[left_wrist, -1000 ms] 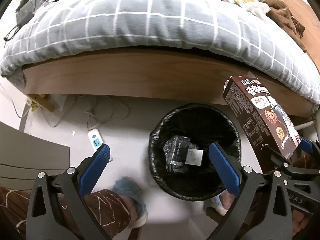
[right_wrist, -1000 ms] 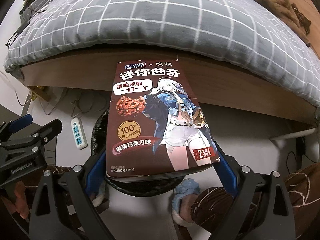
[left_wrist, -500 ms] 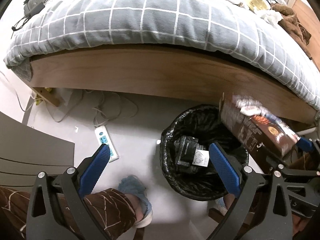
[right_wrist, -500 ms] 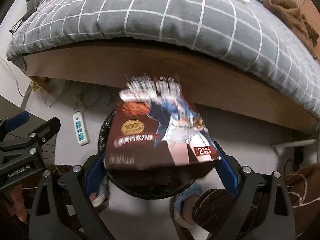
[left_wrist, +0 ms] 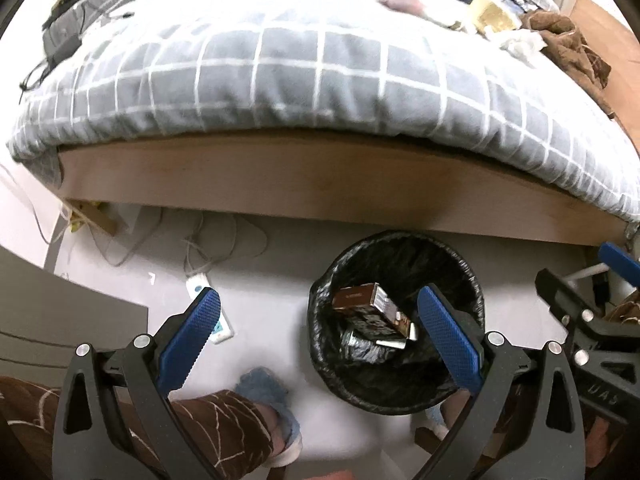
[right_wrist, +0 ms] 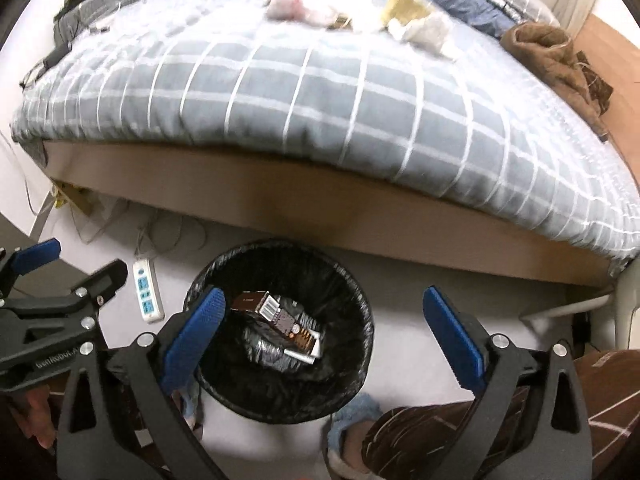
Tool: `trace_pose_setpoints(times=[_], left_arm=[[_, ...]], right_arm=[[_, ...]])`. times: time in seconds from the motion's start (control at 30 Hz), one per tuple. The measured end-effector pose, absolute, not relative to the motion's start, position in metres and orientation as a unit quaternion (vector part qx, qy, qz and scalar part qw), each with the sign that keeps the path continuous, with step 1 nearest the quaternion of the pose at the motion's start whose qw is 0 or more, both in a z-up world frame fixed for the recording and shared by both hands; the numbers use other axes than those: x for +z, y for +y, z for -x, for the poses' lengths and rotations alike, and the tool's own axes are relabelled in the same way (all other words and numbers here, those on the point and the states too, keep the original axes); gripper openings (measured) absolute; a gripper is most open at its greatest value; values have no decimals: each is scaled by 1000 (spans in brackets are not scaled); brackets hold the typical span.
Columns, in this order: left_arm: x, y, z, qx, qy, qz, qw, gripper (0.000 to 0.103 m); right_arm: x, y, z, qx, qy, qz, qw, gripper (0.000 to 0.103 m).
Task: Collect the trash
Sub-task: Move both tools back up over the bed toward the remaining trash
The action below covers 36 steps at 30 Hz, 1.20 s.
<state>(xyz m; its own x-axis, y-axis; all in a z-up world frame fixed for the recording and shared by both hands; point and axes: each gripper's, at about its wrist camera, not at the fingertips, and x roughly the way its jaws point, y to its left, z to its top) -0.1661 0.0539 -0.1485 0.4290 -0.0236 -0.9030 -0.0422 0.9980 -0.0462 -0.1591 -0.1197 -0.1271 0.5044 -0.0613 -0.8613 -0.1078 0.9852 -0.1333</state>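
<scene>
Completing a drop: the cookie box [right_wrist: 276, 318] lies inside the bin [right_wrist: 360, 308], at 11 o'clock of the right gripper [right_wrist: 320, 320], whose jaws have just been opening and stand released, empty. Left gripper [left_wrist: 320, 324] likewise released. Next: reach the bed litter [right_wrist: 420, 28] at 12 o'clock.

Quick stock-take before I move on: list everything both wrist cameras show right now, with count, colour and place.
bin: one, black liner, floor beside the bed
cookie box: one, brown, inside the bin
bed: one, grey checked cover, wooden side
litter on bed: several pieces, white, pink and yellow, far side
brown garment: one, bed's right end
power strip: one, white, floor left of the bin
cables: several, pale, floor under the bed edge
slippers: two, blue, on the person's feet
left gripper: blue pads, open, empty
right gripper: blue pads, open, empty, jaws just opened wider
</scene>
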Motion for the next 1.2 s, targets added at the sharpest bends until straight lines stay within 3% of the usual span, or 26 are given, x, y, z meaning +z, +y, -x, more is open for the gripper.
trace_pose_setpoints(times=[0.87,1.2], left_arm=[[-54,31,125,0,428,48,903,97],[-44,31,65,6,414,53,909,97]], right_arm=[[-43,-163,144,-4,365,26,931,95],[-29,-181,77,-11,344,43,938,95]])
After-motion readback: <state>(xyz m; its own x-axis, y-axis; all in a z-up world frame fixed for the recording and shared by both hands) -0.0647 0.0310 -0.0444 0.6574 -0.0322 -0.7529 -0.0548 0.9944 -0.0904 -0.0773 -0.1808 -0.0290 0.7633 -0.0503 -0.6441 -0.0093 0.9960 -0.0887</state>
